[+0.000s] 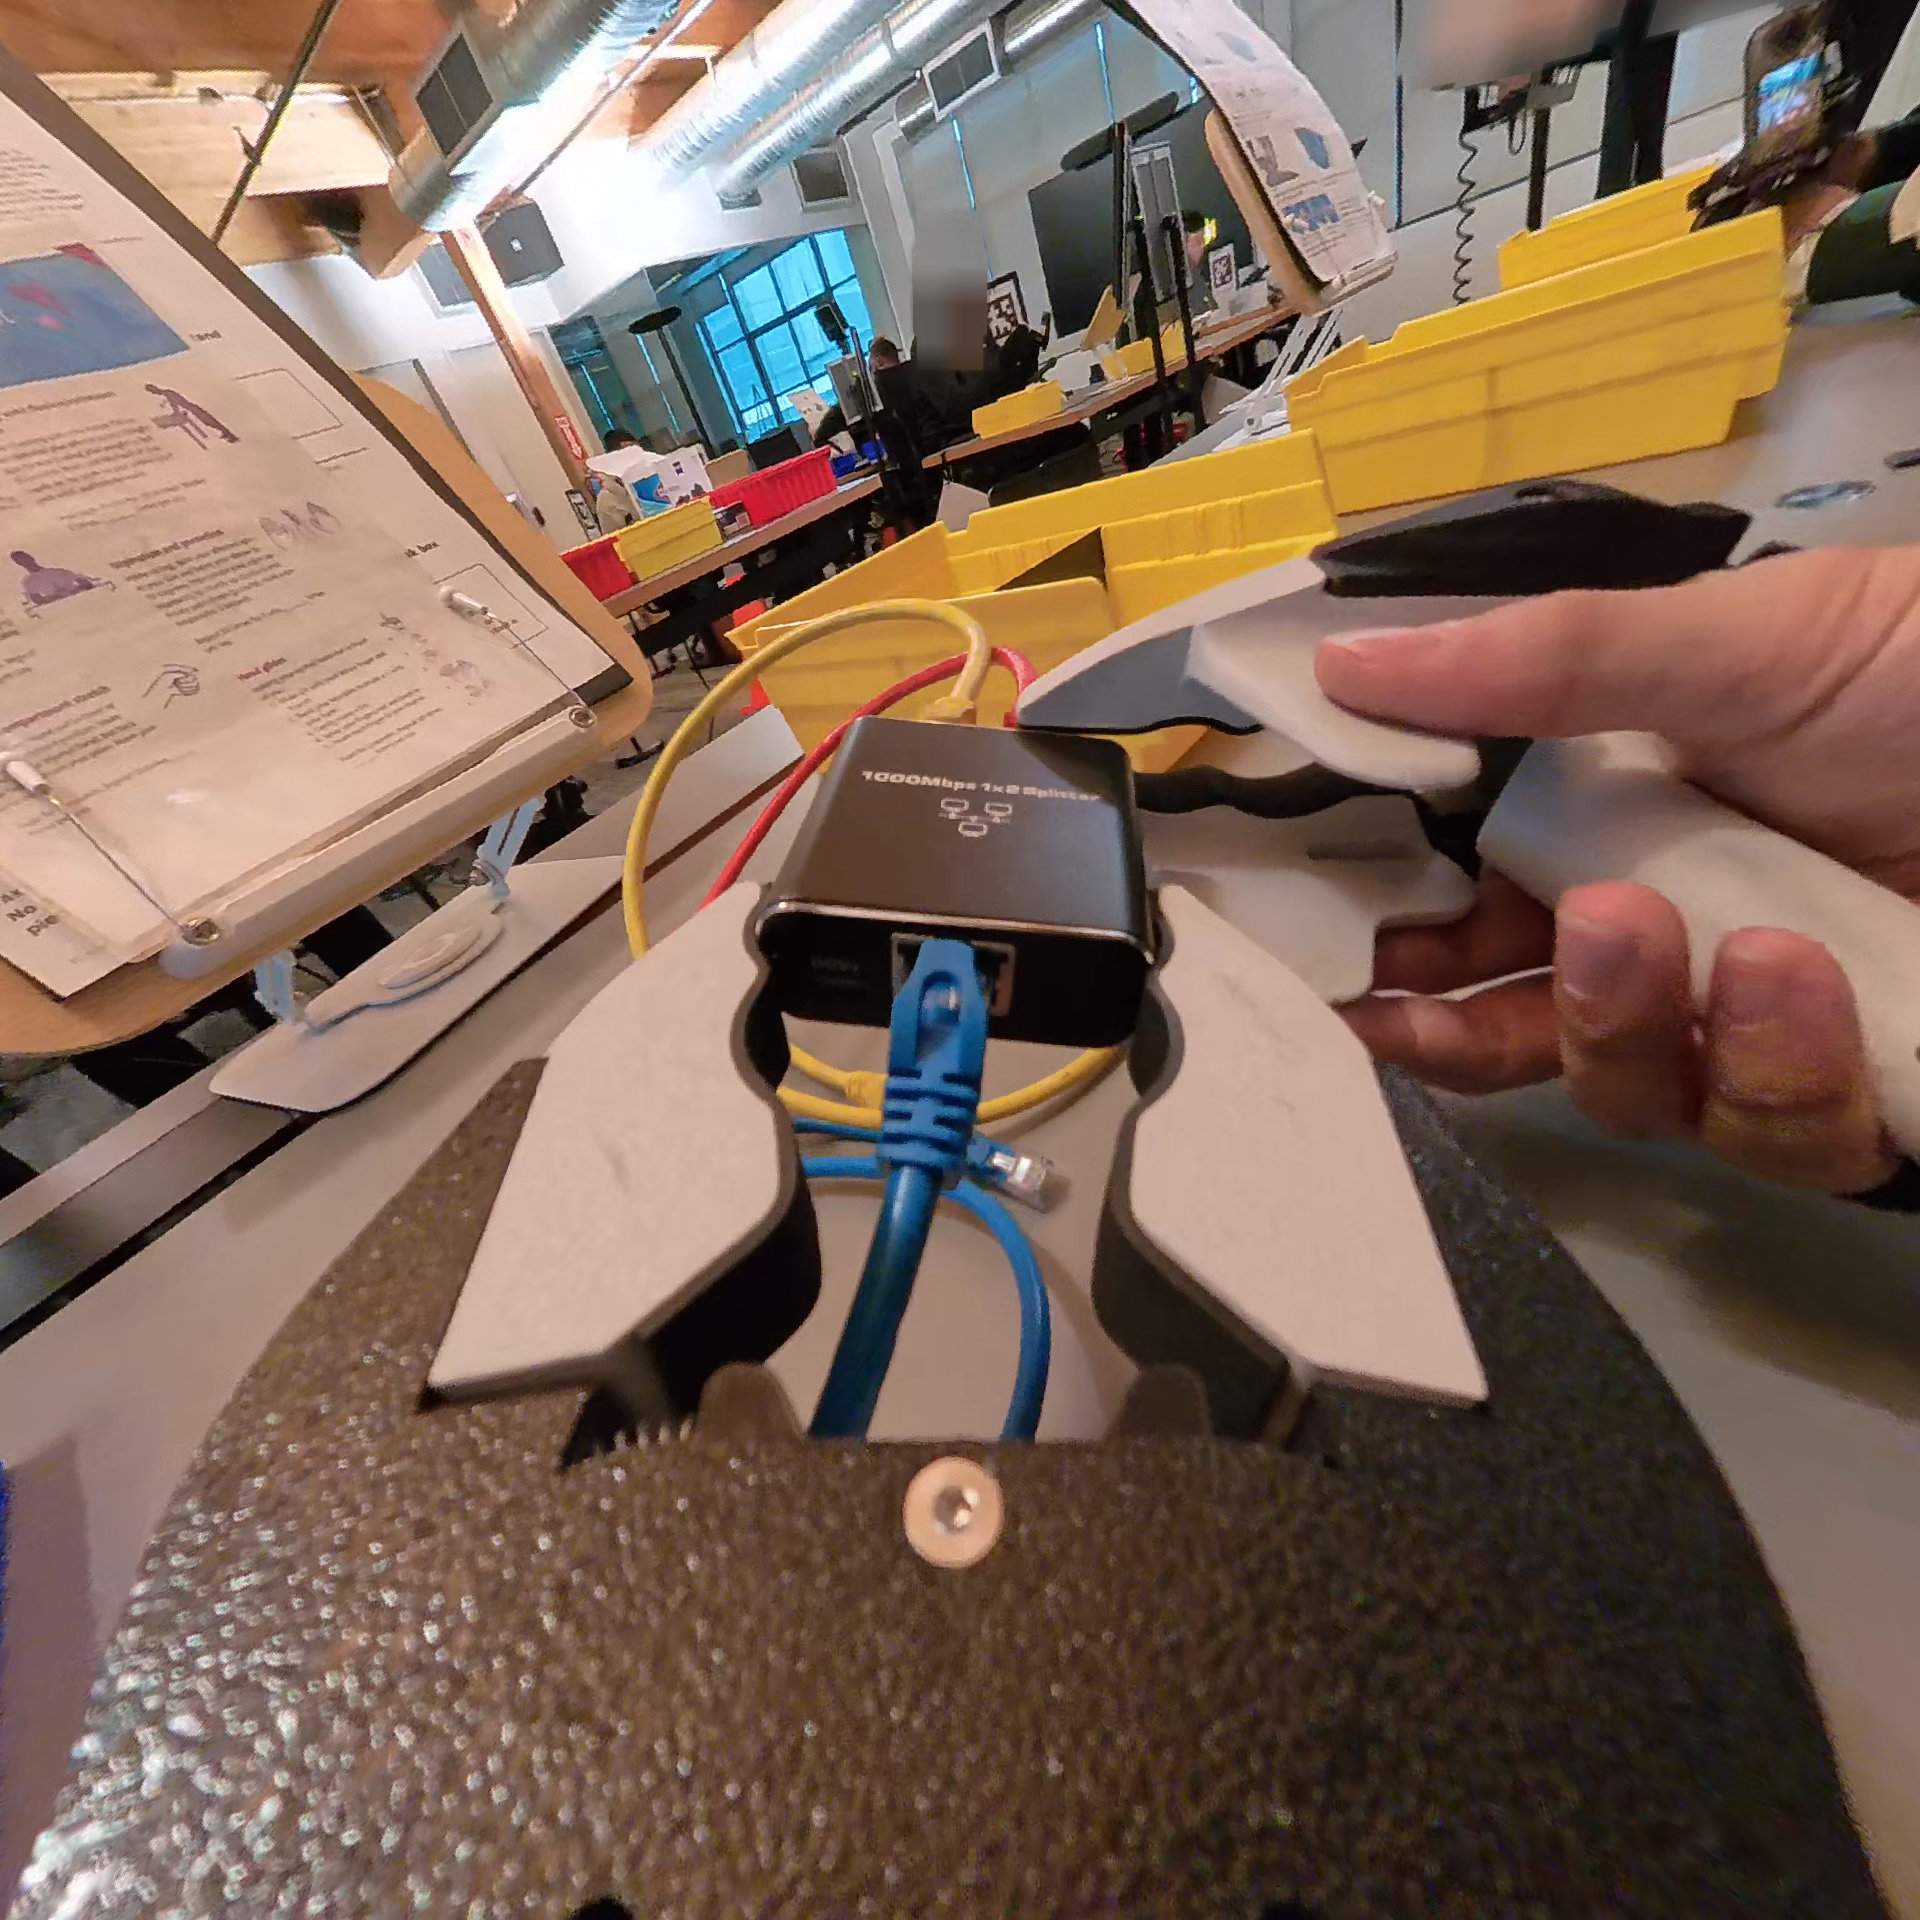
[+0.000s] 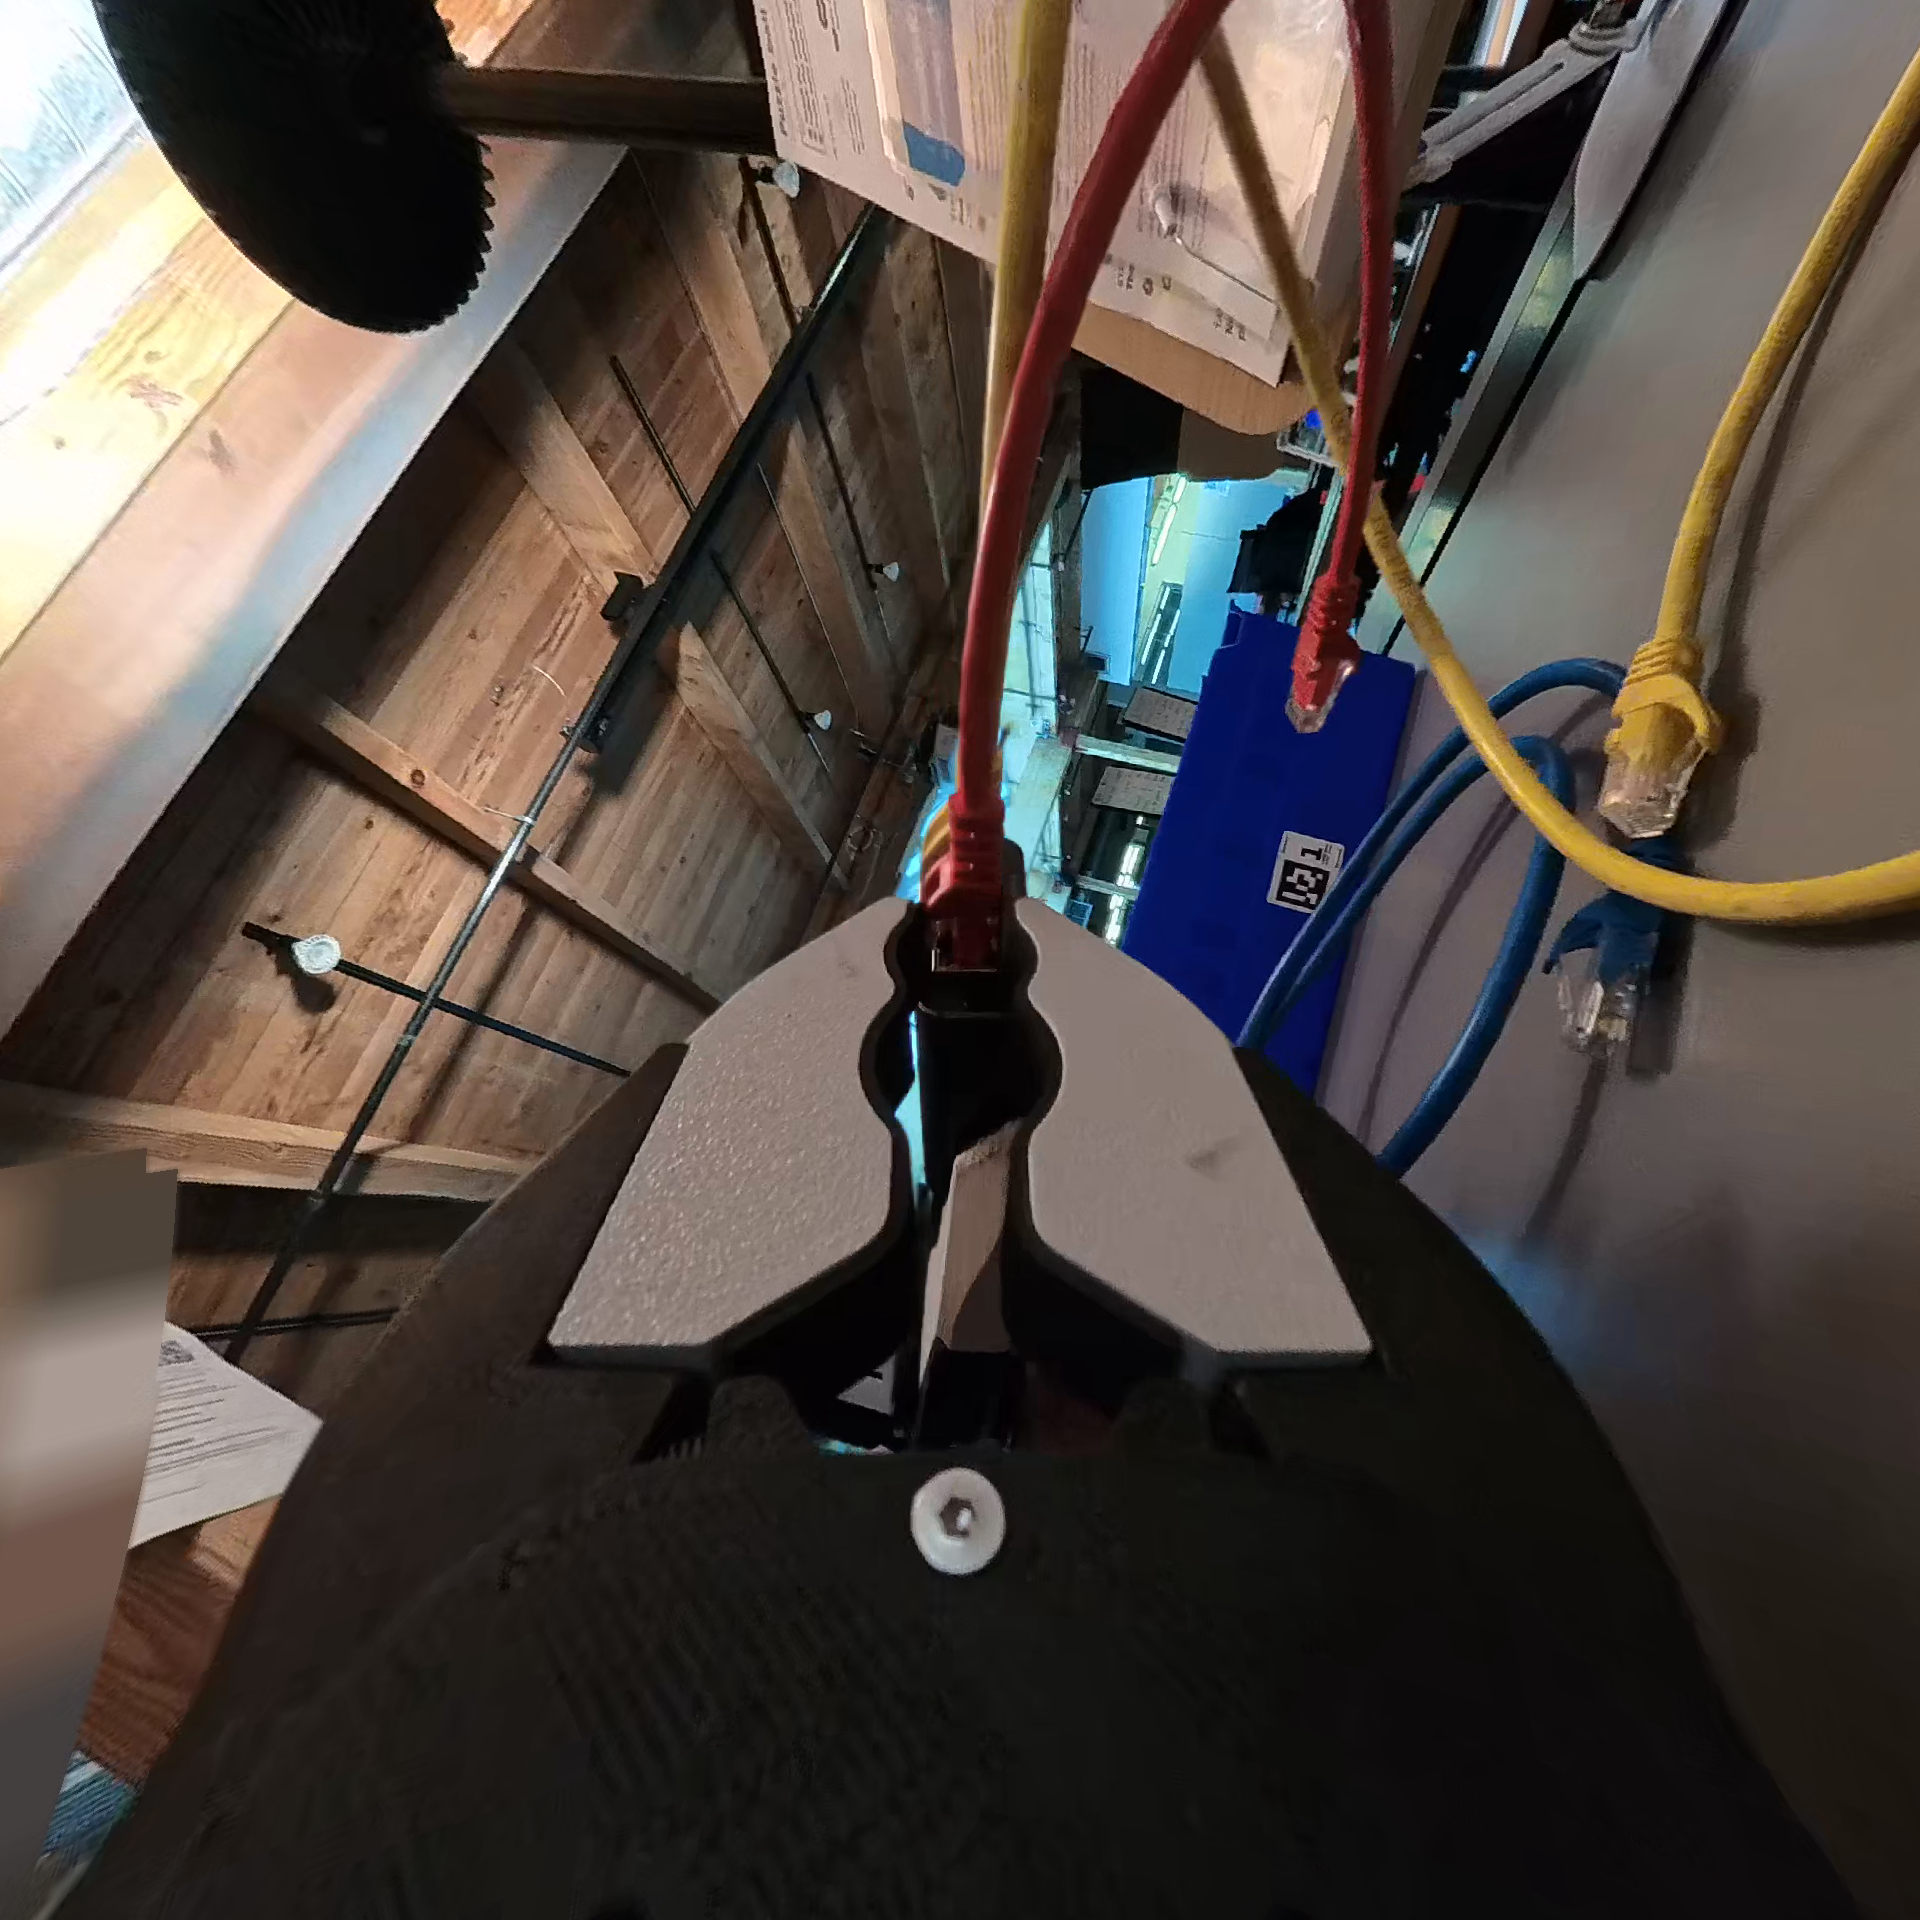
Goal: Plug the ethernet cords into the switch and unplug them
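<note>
Here, left hand-held gripper [image 1: 951, 997] clamped around black switch [image 1: 961, 883], blue cord [image 1: 930, 1049] plugged in; right hand-held gripper [image 2: 961, 940] pinching red cord plug [image 2: 964, 883].

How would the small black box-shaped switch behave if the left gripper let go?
The small black box-shaped switch looks light, so the plugged blue cord and yellow cord would probably tug it around. Its flat faces suggest sliding, not rolling. The left gripper seems needed as a brace.

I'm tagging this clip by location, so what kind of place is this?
Most likely a shared workshop or lab: long worktables with yellow parts bins, exposed silver ductwork under a wooden ceiling, and people working at tables farther back.
</note>
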Demonstrator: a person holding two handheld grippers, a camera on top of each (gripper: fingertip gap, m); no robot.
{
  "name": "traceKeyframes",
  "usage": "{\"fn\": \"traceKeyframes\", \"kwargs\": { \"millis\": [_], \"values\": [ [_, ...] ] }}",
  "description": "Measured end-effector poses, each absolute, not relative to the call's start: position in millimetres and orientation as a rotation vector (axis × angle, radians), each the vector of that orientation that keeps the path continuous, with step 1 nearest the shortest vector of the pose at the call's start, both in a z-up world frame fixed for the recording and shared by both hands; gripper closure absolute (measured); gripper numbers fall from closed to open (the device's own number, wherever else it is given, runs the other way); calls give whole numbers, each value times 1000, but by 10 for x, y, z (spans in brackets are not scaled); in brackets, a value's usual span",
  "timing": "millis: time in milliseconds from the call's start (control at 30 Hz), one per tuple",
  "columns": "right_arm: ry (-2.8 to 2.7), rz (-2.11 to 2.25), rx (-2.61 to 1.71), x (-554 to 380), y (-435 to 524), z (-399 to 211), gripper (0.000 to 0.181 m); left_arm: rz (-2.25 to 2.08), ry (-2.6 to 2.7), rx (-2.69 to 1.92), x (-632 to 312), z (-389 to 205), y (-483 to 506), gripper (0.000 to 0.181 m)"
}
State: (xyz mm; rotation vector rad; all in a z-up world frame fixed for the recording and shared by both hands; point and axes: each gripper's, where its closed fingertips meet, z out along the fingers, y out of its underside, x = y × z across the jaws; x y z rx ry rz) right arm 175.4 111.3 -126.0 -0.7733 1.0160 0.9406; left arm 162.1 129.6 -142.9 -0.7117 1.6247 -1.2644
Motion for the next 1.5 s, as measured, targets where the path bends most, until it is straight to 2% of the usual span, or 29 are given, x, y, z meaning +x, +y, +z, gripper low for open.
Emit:
{"fn": "traceKeyframes", "kwargs": {
  "millis": [500,1500],
  "values": [
    [833,892,-841,1738,1156,-1274,169,-1220,1602,-693,1634,-1422,1320,117],
    [822,979,-890,1804,1301,-1269,169,-1149,1532,-738,1658,-1380,1444,118]
  ]
}}
